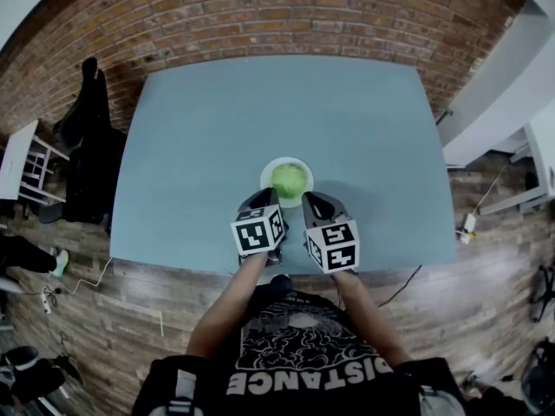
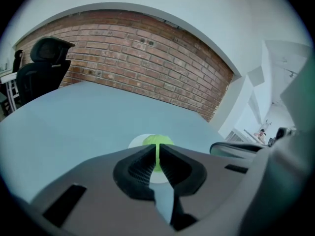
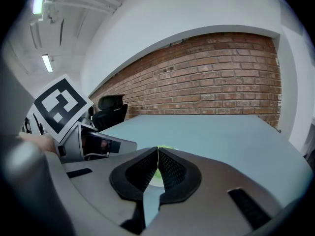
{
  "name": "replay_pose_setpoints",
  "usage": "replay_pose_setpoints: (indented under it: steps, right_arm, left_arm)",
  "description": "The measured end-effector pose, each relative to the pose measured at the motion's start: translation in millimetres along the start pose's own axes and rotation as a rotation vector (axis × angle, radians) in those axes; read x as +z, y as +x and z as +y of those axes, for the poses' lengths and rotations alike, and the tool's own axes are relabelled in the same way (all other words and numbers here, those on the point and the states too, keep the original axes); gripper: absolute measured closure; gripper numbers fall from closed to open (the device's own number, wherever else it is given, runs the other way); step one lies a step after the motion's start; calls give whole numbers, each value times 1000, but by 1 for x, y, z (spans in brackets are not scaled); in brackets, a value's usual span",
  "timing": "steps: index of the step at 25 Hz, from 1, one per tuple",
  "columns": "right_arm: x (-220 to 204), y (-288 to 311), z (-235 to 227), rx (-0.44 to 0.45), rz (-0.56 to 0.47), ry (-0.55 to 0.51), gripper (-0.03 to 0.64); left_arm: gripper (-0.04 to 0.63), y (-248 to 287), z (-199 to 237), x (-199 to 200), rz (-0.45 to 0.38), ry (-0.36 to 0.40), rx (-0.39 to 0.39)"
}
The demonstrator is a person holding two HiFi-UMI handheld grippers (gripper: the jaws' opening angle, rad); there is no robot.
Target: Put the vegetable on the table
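A round green vegetable (image 1: 289, 179) sits on a small white plate (image 1: 268, 171) near the middle of the grey-blue table (image 1: 208, 137). Both grippers hover side by side just in front of the plate, toward the table's near edge. My left gripper (image 1: 264, 202) is shut with nothing in it; in its own view the vegetable (image 2: 158, 140) shows just beyond the closed jaw tips (image 2: 157, 154). My right gripper (image 1: 314, 204) is also shut and empty, and a sliver of green vegetable (image 3: 165, 148) peeks past its jaws (image 3: 157, 156).
A brick wall (image 1: 286, 11) runs behind the table's far edge. A black office chair (image 1: 87, 146) stands at the table's left side. A white desk (image 1: 17, 159) is at far left, and cables lie on the wooden floor (image 1: 87, 284).
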State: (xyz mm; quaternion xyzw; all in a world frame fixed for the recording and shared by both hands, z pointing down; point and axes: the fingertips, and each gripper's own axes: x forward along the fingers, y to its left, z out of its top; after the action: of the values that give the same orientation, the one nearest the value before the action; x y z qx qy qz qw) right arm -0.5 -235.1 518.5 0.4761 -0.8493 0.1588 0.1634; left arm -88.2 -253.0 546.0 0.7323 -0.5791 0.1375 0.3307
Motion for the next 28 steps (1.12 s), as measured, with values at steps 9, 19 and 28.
replay_pose_setpoints:
  steps: [9, 19, 28]
  right_arm:
    - [13, -16, 14, 38, -42, -15, 607]
    - [27, -40, 26, 70, -99, -53, 607]
    - [33, -64, 28, 92, -161, -78, 607]
  left_arm:
    - [572, -30, -29, 11, -124, 34, -83]
    - [572, -69, -68, 19, -253, 143, -159]
    - [595, -87, -89, 8, -284, 174, -169]
